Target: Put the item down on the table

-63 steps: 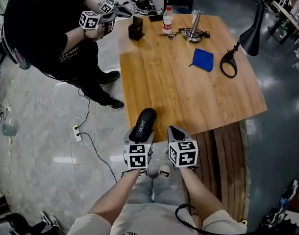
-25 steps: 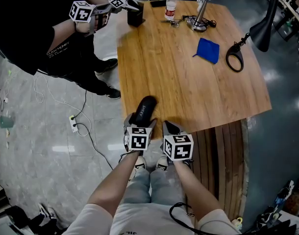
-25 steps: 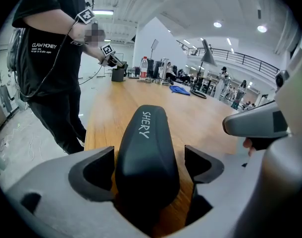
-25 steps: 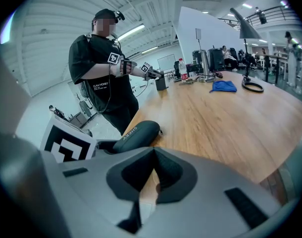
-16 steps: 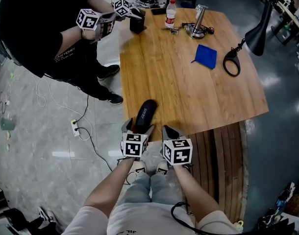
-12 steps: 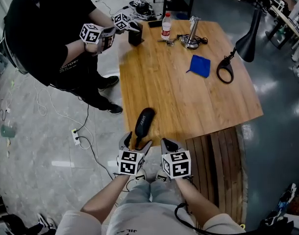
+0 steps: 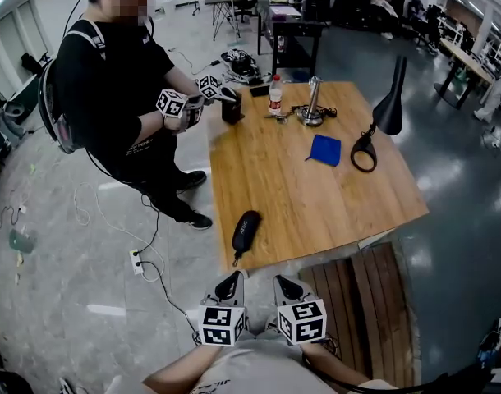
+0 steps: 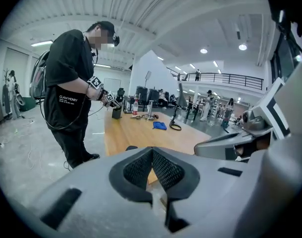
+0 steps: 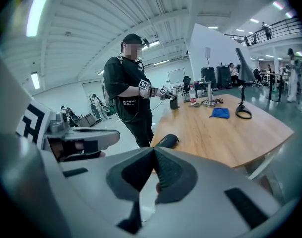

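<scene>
I see a blue cloth [image 7: 324, 149] lying near the ring base of a black desk lamp [image 7: 388, 115]. Beyond them stand a water bottle [image 7: 275, 94] and a metal post [image 7: 313, 98], with a person in black [image 7: 111, 97] beside a black box [image 7: 231, 108].

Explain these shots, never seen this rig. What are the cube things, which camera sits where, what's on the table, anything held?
No robot: a person holds a two-jaw gripper in each hand; the marker cubes are part of them. The head view looks down from the person's head, with the left gripper and right gripper at the bottom. The other two views ride on each gripper and look along its jaws. Both sets of jaws are shut on nothing. On the wooden table lie a black case near the close edge, a blue cloth, a black lamp, a bottle and a metal stand. A second person stands at the far corner with a similar pair.
</scene>
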The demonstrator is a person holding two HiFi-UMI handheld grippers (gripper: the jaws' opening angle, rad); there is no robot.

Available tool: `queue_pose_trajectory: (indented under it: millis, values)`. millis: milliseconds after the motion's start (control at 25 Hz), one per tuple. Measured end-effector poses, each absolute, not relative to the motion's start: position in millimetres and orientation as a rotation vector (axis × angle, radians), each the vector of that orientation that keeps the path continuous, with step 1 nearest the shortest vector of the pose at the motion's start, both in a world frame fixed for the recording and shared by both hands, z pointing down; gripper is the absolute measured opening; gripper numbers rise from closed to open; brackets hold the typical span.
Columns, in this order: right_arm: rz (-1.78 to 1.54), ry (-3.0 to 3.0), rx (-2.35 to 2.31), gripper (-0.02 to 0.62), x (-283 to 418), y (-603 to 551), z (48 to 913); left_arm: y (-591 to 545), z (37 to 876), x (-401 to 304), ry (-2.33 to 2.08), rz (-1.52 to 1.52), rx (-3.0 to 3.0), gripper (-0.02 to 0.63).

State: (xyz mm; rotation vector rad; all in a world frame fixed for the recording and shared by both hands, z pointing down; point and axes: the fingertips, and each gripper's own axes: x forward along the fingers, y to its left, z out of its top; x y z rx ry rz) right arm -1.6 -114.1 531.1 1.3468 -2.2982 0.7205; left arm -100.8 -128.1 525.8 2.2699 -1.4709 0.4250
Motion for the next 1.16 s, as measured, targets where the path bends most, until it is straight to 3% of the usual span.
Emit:
queue_pose_trajectory:
  millis: [1160]
  values:
    - [0.659,-2.357,1.307,-0.002,-12.3,-93.9,517.5,-99.9,507.8,-83.8,-1.519,0.414,2.313,0.008]
